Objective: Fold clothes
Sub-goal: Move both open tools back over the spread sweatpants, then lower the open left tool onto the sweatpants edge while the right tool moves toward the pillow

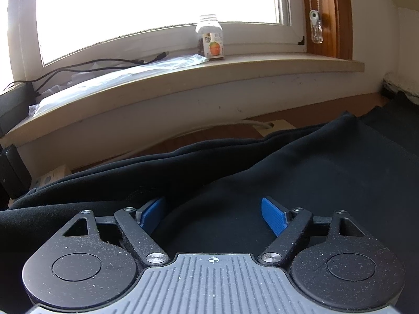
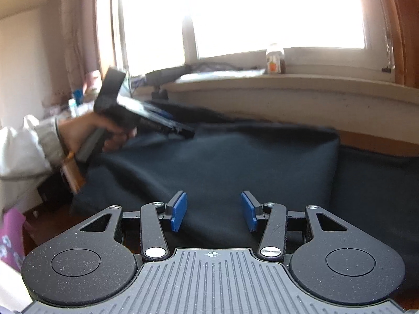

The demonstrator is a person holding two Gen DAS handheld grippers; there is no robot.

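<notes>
A: Garment [image 1: 275, 162]: where did it lie?

B: The dark cloth was spread below the windowsill [image 1: 183, 83], a layered edge bunched along its far side. Left tongs [image 1: 213, 216] stood apart just above the cloth, gripping nothing; right tongs [image 2: 213, 213] likewise stood apart and empty.

A: How was the fold best begun?

B: Probably by pinching all layers at one edge with each pair of tongs, then lifting together, so no layer slipped.

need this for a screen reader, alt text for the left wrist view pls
An open gripper with blue pads hovers over a dark garment spread below a bright window. On the windowsill stand a small bottle with an orange label, a black cable and clear plastic.
</notes>
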